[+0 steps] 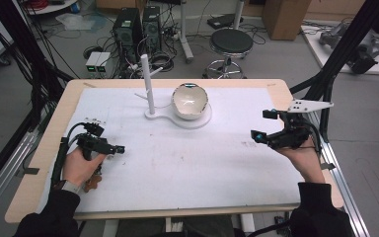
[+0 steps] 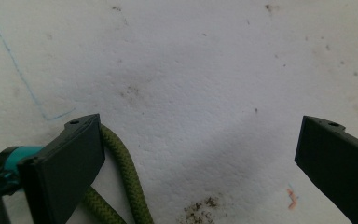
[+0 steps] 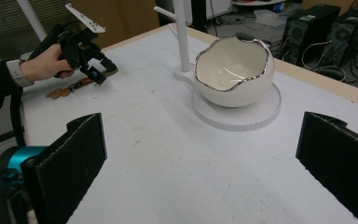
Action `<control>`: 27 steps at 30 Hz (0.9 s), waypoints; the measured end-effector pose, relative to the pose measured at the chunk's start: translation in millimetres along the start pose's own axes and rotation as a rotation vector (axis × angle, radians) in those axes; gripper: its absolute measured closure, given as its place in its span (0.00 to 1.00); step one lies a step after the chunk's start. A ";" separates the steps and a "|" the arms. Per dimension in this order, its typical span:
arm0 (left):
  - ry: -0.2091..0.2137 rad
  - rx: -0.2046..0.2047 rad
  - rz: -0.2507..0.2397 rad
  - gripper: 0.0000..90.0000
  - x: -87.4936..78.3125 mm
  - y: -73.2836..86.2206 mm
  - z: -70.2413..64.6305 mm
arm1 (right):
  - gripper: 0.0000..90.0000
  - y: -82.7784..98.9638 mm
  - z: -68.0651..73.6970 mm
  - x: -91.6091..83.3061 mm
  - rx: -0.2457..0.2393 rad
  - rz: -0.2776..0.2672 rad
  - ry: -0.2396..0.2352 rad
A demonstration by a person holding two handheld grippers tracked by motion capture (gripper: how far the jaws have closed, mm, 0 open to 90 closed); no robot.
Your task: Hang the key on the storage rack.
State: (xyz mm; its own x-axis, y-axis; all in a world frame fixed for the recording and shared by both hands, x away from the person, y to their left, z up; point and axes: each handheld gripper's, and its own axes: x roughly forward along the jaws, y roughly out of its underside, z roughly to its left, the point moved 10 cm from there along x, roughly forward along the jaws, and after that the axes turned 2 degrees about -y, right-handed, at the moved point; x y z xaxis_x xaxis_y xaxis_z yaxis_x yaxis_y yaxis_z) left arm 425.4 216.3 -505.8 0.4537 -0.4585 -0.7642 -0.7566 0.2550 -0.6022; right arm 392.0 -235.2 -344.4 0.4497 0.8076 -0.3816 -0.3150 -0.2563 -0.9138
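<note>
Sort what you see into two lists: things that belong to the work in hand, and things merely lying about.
In the work:
left gripper, jaws open
green cord beside its jaw
keyring lying near that gripper
right gripper, jaws open

Lying about:
egg-shaped bowl
white stand under it
stool
computer towers

Olive braided cord (image 2: 126, 172) beside left claw (image 2: 196, 163): rough weave. Desk (image 2: 191, 70) cover matt, grainy, stained. Bowl (image 3: 233, 70) ahead of right claw (image 3: 200, 163): glossy glazed ceramic, metallic rim.
</note>
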 end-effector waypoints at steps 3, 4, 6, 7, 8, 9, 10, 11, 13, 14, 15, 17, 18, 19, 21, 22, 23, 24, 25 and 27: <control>-0.066 0.027 0.013 0.05 0.7 1.7 1.4 | 0.01 0.5 -0.2 0.6 0.000 0.002 0.001; -0.102 0.039 0.010 0.08 0.9 2.1 2.0 | 0.01 1.0 -0.2 0.8 0.000 0.006 0.002; -0.164 0.066 0.015 0.23 0.0 3.0 3.9 | 0.01 1.5 0.2 2.0 -0.001 0.009 0.001; -0.188 0.072 0.015 0.23 -0.3 3.0 4.9 | 0.01 1.5 0.2 2.0 -0.001 0.009 0.001; -0.207 0.069 0.013 0.32 -1.0 2.8 6.2 | 0.01 2.2 0.1 2.6 -0.001 0.013 0.001; -0.221 0.063 0.015 0.32 -2.1 2.6 7.6 | 0.01 2.2 0.1 2.6 -0.001 0.013 0.001; -0.242 0.051 0.011 0.36 -3.5 1.9 10.1 | 0.01 2.3 0.3 2.8 0.000 0.013 -0.001; -0.264 0.046 0.007 0.53 -4.7 1.7 12.4 | 0.01 2.5 0.1 3.1 0.004 0.013 0.000; -0.281 0.033 0.002 0.57 -7.0 1.2 16.1 | 0.01 2.6 -0.2 3.2 0.004 0.014 0.001; -0.287 0.031 -0.002 0.62 -7.4 1.0 17.4 | 0.01 2.6 -0.6 3.5 0.002 0.013 0.001; -0.298 0.034 -0.006 0.65 -7.8 1.0 18.3 | 0.01 2.9 -1.2 4.1 0.000 0.012 0.002; -0.304 0.037 -0.014 0.69 -7.8 1.0 18.4 | 0.01 4.3 -1.1 5.3 0.009 0.022 0.001; -0.311 0.039 -0.020 0.77 -8.2 0.8 18.4 | 0.01 4.4 -1.4 5.5 0.009 0.022 0.002; -0.312 0.051 -0.039 0.92 -7.6 0.2 17.6 | 0.01 4.4 -1.8 5.8 0.007 0.021 0.003; -0.315 0.056 -0.040 0.93 -8.0 0.7 17.8 | 0.01 4.3 -1.7 5.9 0.008 0.020 0.002; -0.312 0.054 -0.040 0.93 -8.3 0.5 18.0 | 0.01 4.3 -2.2 5.4 0.008 0.020 0.004; -0.306 0.051 -0.041 0.93 -8.2 0.5 18.3 | 0.01 4.4 -2.5 5.2 0.008 0.019 0.005; -0.306 0.052 -0.043 0.93 -7.9 0.2 18.2 | 0.01 4.5 -2.5 5.0 0.008 0.020 0.003; -0.307 0.054 -0.041 0.93 -8.0 0.2 18.0 | 0.01 4.5 -2.5 5.0 0.008 0.020 0.003; -0.309 0.052 -0.040 0.93 -8.1 0.1 18.0 | 0.01 4.5 -3.1 5.3 0.009 0.021 0.004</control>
State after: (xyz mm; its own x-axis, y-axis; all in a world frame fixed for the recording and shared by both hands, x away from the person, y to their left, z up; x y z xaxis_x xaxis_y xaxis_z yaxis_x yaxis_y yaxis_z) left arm 430.1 235.4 -503.8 0.6106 -0.1906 -0.7686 -0.7134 0.2889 -0.6384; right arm 395.5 -233.7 -351.0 0.4464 0.8000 -0.4010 -0.3316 -0.2683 -0.9045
